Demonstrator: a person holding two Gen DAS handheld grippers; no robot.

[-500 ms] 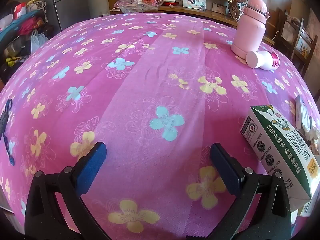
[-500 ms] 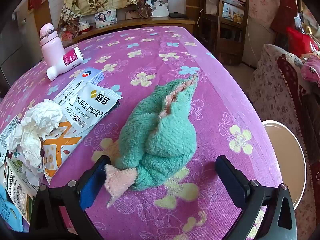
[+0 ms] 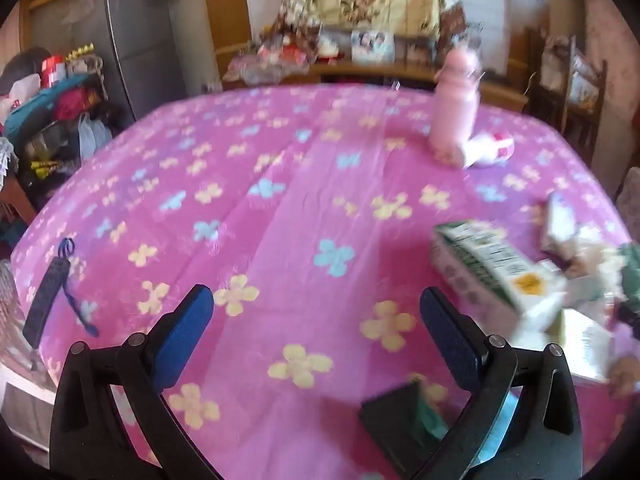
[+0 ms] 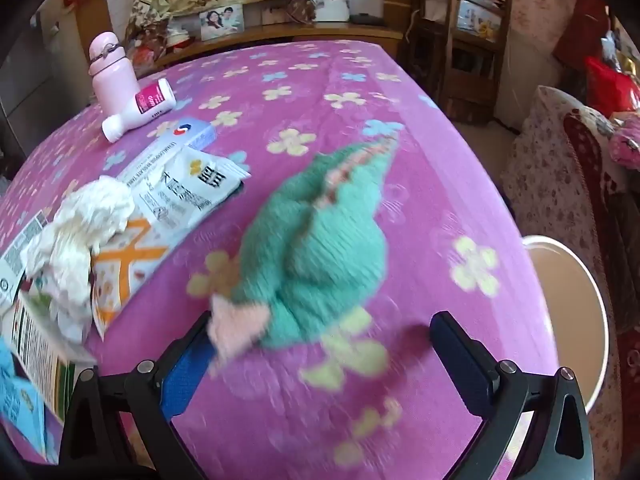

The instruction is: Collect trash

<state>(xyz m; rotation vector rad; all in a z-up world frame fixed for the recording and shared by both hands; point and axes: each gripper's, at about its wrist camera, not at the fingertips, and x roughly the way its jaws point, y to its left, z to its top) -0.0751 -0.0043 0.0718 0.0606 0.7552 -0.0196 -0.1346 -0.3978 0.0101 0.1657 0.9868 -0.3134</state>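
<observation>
Since the earlier frame the left tool (image 3: 316, 320) has pulled back from the bench (image 3: 280, 208), so the green-and-white carton (image 3: 492, 276) now sits smaller at middle right. Both tools are spread wide and pinch nothing. Crumpled tissue (image 4: 76, 232) and wrappers (image 4: 188, 192) lie at left; the right tool (image 4: 320, 356) hovers over a green fleece cloth (image 4: 320, 240).

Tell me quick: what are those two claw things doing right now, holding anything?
Left gripper: open, nothing between its fingers.
Right gripper: open, holding nothing; the green fleece lies just ahead of it.
</observation>
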